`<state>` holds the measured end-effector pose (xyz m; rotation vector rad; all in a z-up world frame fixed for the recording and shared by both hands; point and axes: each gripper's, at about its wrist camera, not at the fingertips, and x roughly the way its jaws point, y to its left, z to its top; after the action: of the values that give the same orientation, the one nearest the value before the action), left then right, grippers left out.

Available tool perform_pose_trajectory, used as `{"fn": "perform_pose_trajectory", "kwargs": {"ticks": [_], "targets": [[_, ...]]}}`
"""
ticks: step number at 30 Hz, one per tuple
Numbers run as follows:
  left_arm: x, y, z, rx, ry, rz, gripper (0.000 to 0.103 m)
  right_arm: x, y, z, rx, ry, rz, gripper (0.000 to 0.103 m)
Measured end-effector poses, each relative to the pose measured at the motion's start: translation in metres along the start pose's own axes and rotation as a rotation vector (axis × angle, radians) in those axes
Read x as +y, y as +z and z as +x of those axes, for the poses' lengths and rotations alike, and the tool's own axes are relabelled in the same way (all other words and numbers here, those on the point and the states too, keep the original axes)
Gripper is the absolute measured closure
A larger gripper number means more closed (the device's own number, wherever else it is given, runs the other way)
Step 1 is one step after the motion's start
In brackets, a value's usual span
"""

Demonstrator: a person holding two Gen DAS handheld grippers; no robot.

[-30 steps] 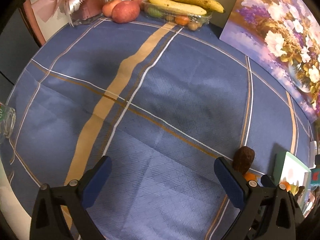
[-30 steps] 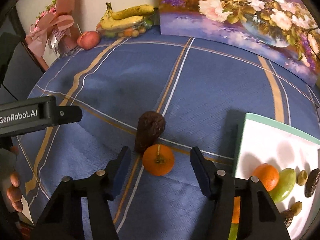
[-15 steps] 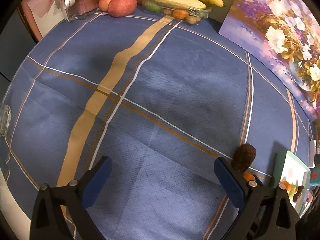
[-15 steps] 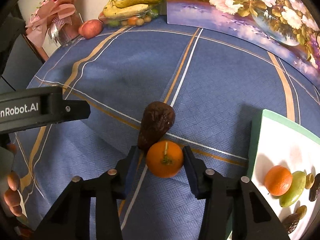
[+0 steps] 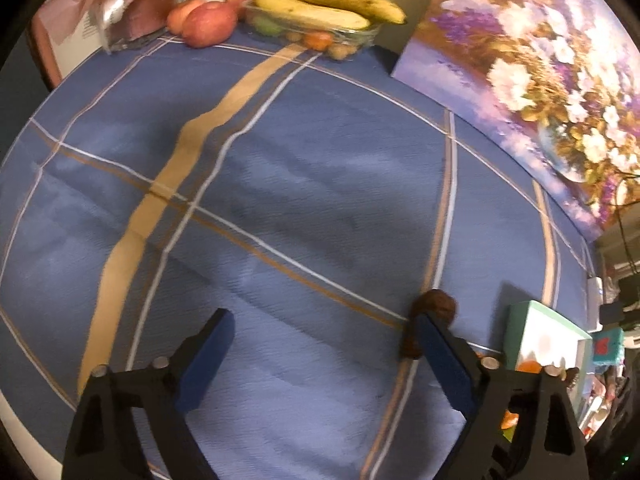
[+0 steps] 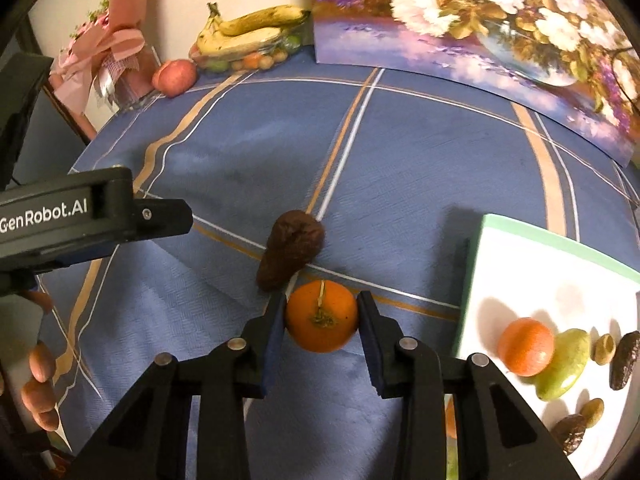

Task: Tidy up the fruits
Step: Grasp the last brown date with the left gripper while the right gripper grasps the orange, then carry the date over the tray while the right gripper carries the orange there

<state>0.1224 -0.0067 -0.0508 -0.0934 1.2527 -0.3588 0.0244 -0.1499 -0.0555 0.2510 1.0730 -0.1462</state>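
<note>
While the blue-clothed bench (image 6: 420,168) spreads wide, the white tray (image 6: 520,264) sits at its right with sorted fruit. The left hand-held gripper (image 5: 320,356) hangs spread over bare cloth, holding nothing. The right hand-held gripper (image 6: 321,322) pinches the orange (image 6: 321,316) at its widest sides, beside the dark avocado (image 6: 290,248). The orange looks firm, light and prone to rolling, so a gentle squeeze suits.

Flower painting (image 6: 480,32) leans at back; pink bouquet (image 6: 108,52) far-left corner; blue plaid tablecloth (image 5: 320,184).

Blue plaid tablecloth (image 6: 420,168) bears orange (image 6: 322,322), dark avocado (image 6: 290,248), white tray (image 6: 560,280).
</note>
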Motion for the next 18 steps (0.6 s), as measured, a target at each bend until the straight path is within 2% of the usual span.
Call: {"fn": "perform_pose_trajectory", "kwargs": {"ticks": [5,10,13,18], "targets": [[-0.015,-0.003,0.011,0.026,-0.043,0.014,0.029,-0.011,-0.001,-0.01,-0.014,-0.008,0.015,0.066],[-0.033,-0.005,0.015,0.014,-0.087,0.042,0.03,-0.019,0.0,-0.024,-0.039,-0.02,0.017,0.066],[-0.044,-0.004,0.018,0.014,-0.102,0.065,0.041,-0.024,0.001,-0.031,-0.049,-0.037,0.012,0.066],[-0.055,-0.004,0.023,0.018,-0.117,0.091,0.041,-0.034,-0.002,-0.043,-0.065,-0.059,0.023,0.066]]}}
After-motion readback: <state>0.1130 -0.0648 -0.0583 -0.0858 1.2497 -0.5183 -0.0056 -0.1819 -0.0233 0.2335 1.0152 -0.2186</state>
